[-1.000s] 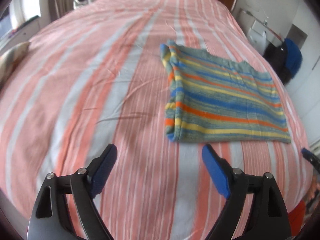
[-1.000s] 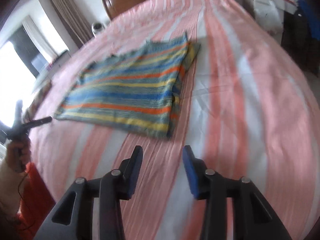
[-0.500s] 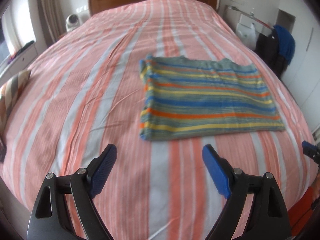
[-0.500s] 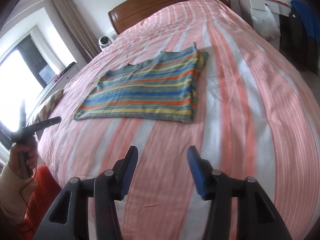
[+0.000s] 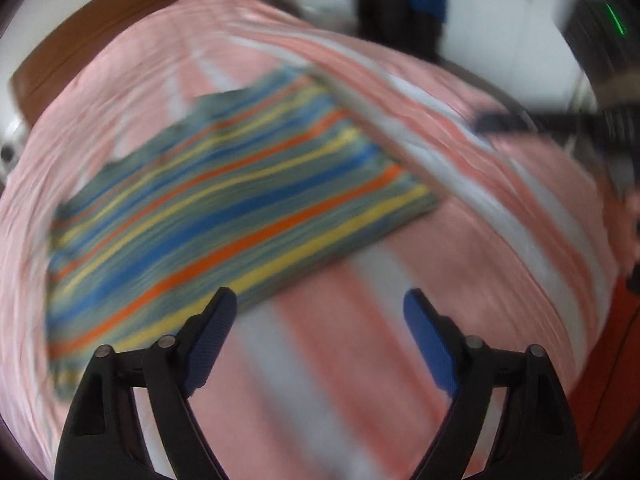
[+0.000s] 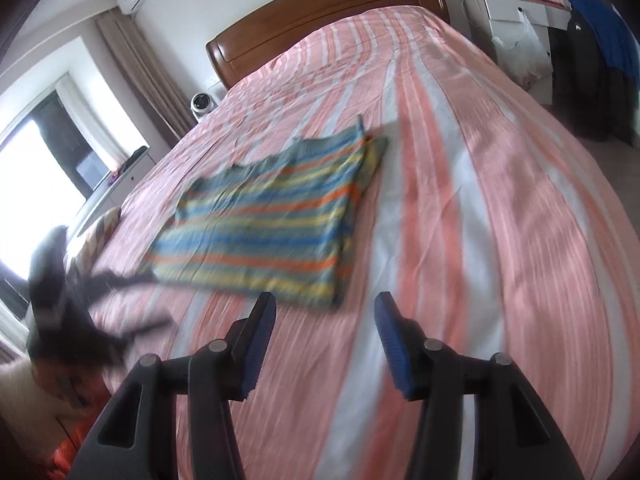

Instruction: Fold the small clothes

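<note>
A: Start with the big thing. What is carrying it all?

B: A bed (image 6: 500,184) under a pink and white striped cover, wooden headboard at the far end. No desk here.

A: And the piece to fold?

B: A striped knit top (image 6: 264,224), blue, yellow, orange and grey-green, lying flat on the cover, well short of the headboard. It looks folded over once already: along its right edge in the right wrist view a second layer peeks out from under the top one.

A: How will it handle?

B: Light, soft and limp, I'd judge. Nothing fragile. A knit like this sags and stretches if lifted by one point, and the layers may slide apart on the smooth cover. Best to pinch both layers together at two corners of one short edge and carry them over as a pair.

A: The tools?

B: The left hand-held gripper (image 5: 320,332) has its jaws wide apart, just narrowed a touch, nothing between them; one finger overlaps the top's near corner in its blurred view, though I can't tell if it touches. The right hand-held gripper (image 6: 324,336) stands about half apart, empty, just short of the near edge.
</note>
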{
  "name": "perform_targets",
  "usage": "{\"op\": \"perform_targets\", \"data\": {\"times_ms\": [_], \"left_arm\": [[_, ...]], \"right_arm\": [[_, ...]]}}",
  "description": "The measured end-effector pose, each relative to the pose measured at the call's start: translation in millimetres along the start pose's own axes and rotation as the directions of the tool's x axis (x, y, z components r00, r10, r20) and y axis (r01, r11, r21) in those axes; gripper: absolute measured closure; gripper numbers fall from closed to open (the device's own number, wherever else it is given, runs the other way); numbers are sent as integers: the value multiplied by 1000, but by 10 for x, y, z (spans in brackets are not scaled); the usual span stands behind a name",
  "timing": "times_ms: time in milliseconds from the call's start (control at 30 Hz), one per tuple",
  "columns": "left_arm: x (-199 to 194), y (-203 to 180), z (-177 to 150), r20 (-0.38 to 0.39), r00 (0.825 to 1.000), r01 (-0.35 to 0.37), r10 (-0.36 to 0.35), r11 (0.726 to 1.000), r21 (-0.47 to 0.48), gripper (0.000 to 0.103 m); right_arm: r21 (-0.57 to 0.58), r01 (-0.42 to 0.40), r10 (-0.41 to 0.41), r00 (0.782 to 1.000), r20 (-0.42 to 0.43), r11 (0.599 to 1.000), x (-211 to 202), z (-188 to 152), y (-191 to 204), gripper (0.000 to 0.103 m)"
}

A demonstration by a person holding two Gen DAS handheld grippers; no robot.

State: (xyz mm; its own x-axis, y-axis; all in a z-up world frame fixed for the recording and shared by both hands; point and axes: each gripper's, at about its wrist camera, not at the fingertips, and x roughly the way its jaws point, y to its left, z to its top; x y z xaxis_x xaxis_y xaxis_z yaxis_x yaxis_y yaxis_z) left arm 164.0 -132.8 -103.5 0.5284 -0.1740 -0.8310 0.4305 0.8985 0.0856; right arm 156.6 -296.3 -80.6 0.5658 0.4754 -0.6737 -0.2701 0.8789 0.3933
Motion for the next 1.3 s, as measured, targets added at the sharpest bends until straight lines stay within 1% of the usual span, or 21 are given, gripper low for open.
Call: {"op": "perform_targets", "data": {"times_ms": [100,167,200,233,300,367,500,533,567,600,633,700,800,900,967,1067,1100,1167,1200,1267,1300], "left_arm": [[310,-307,230,14,999,-31,30,995,93,21],[415,-410,324,53,998,-39,33,991,127,30],[468,-436,371,63,998,-24,16,991,129,42],[498,-442,397,69,998,-12,3,992,123,66],[521,-439,429,93,995,-29,20,994,103,94],[469,-397,411,121,993,0,-10,997,76,95],[264,-175,330,181,980,85,-80,996,-20,96],[188,-103,305,195,977,101,-89,994,-49,97],[115,-13,265,208,973,114,-96,990,-78,97],[-35,160,184,237,967,127,-93,983,-130,97],[-102,254,156,249,964,133,-91,978,-160,97],[-379,661,-60,297,952,167,-80,944,-283,97],[-646,1140,-346,328,944,168,-29,900,-403,97],[-794,1571,-684,312,950,153,19,842,-517,97],[-800,1745,-816,288,956,117,58,825,-554,97],[-723,2000,-1032,231,969,82,83,778,-623,96],[-701,2088,-1132,207,973,60,103,753,-655,93],[-664,2119,-1242,136,983,3,121,737,-676,77],[-672,2154,-1324,104,986,-21,127,725,-689,68],[-759,2171,-1412,109,986,-15,125,721,-692,52],[-825,2162,-1453,115,984,-20,136,726,-688,43]], "right_arm": [[55,-87,90,994,-55,995,272,336,-217,52],[91,-117,125,988,-87,989,472,562,-362,52],[109,-146,158,981,-108,983,597,686,-439,52],[124,-163,179,976,-127,979,701,780,-500,52],[155,-177,202,965,-165,972,938,968,-624,52],[206,-199,240,950,-198,958,1179,1110,-731,52],[293,-212,275,942,-194,932,1648,1266,-789,52],[302,-209,270,946,-179,930,1713,1300,-763,59],[301,-199,256,953,-163,933,1757,1342,-705,80],[280,-173,222,963,-155,944,1769,1397,-609,95],[253,-159,200,969,-146,954,1753,1455,-502,95],[207,-201,226,968,-109,958,1660,1599,-193,95],[121,-271,284,954,-96,955,1600,1802,438,95],[11,-304,302,943,-141,953,1814,1919,1191,95],[-33,-317,307,935,-175,948,2058,1936,1602,95],[-63,-318,297,927,-229,946,2519,1876,2104,95],[-75,-307,281,928,-243,949,2685,1813,2237,95],[-74,-307,279,925,-257,949,2943,1695,2447,93],[-68,-325,295,915,-274,943,3066,1616,2530,89],[-13,-357,337,892,-300,934,3172,1506,2605,67],[-3,-377,360,887,-289,926,3139,1485,2627,63]]}}
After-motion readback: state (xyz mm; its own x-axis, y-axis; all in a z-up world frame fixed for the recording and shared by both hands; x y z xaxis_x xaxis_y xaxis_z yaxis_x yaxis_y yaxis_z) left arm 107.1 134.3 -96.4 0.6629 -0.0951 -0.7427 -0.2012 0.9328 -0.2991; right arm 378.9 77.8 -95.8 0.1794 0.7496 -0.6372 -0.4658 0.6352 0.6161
